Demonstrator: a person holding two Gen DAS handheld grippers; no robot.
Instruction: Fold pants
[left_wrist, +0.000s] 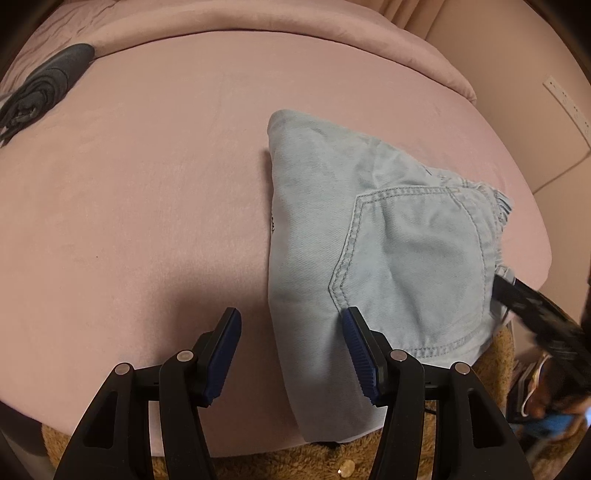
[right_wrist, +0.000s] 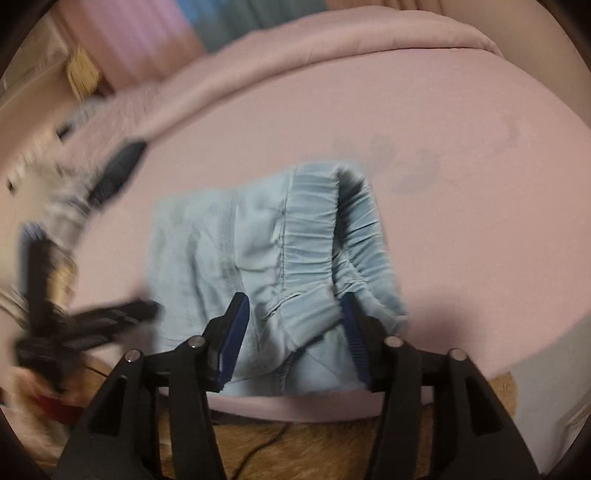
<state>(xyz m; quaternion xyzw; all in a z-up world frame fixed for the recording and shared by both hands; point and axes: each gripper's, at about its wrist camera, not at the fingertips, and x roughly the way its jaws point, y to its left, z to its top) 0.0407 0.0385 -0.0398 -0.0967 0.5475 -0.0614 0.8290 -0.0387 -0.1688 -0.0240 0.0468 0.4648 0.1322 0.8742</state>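
The pants (left_wrist: 373, 236) lie folded on the bed (left_wrist: 147, 192), both grippers, left (left_wrist: 291, 354) and right (right_wrist: 293, 339), spread empty, so folding looks nearly done; next, probably a final smoothing.

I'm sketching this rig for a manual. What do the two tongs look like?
Both match: the left tongs and right tongs have matte black angular linkage arms with cut-out slots and round silver pivot pins. Each finger ends in a flat dark blue ribbed pad. No markings or sleeves are visible.
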